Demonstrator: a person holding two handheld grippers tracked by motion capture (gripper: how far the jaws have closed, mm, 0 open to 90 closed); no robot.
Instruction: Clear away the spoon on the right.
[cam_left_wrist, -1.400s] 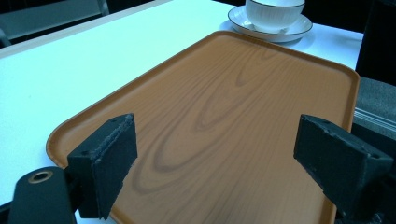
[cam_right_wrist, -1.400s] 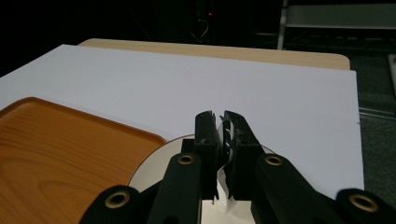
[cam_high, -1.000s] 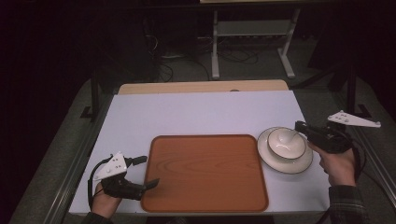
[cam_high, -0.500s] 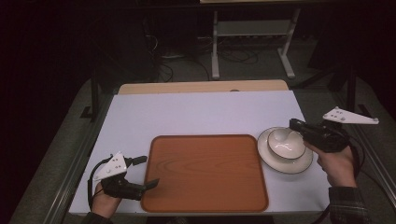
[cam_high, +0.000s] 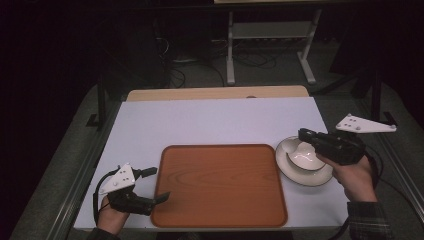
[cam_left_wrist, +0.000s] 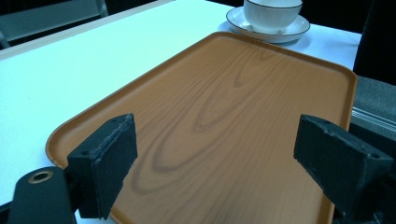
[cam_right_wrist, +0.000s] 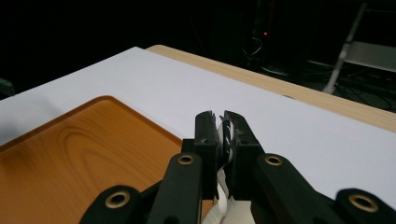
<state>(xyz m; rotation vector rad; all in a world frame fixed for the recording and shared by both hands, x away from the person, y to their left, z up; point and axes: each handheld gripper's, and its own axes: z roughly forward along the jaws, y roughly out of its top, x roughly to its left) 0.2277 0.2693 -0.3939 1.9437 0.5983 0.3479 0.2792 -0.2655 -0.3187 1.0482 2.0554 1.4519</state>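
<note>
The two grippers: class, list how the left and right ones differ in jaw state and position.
The left gripper has its jaws wide apart, empty, at the wooden tray's near-left edge. The right gripper has its jaws shut on the white cup's rim, over the saucer. Each is black and hand-held.

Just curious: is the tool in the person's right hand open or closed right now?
Closed. The right tool has its jaws pinched on the white cup, whose thin rim shows between them.

An orange-brown wood-grain tray (cam_high: 220, 185) lies empty on the white-covered bench (cam_high: 210, 122), at the middle of its near edge. Beyond the far edge, a metal rack (cam_high: 270, 45) and cables (cam_high: 175, 67) occupy the dark floor.
</note>
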